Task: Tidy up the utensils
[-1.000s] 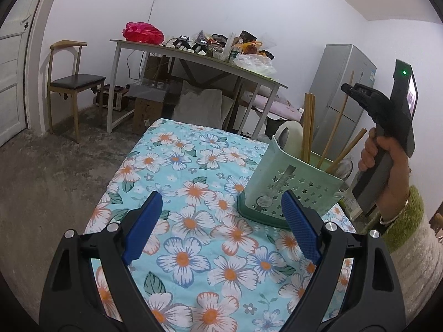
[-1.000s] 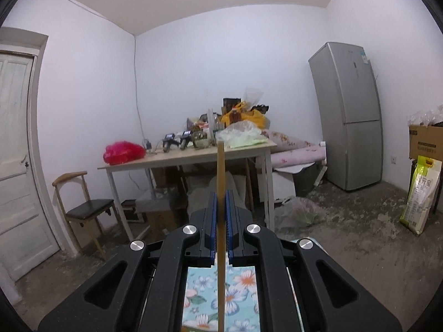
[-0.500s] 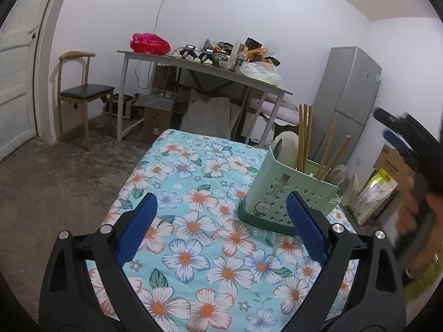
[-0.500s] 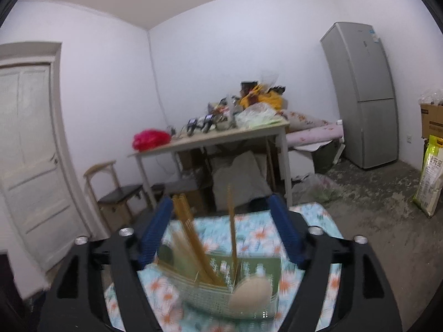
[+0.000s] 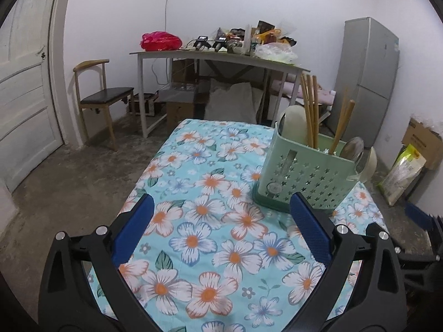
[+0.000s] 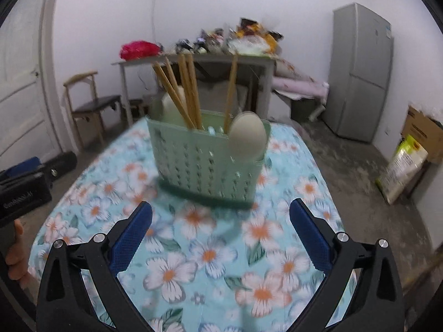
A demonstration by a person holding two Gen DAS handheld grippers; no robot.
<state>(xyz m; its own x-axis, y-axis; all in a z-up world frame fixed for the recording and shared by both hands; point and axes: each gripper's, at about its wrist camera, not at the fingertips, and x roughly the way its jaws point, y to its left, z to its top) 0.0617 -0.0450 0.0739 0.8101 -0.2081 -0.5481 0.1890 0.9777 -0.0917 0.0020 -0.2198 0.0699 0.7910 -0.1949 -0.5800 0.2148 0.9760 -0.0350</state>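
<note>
My left tongs (image 5: pixel 220 222) and right tongs (image 6: pixel 220 225) are both spread wide, pinching nothing, above the flowered tabletop (image 5: pixel 199 182). The green holder (image 5: pixel 307 177) stands at two o'clock from my left tongs, with chopsticks (image 5: pixel 310 113) and spoons (image 6: pixel 247 135) upright inside.

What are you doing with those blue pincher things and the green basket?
Tidying utensils. The pale green star-holed plastic caddy on the flowered blue tablecloth holds wooden chopsticks and spoons. The left hand-held gripper and the right hand-held gripper are both open and empty, hovering in front of the caddy.
</note>
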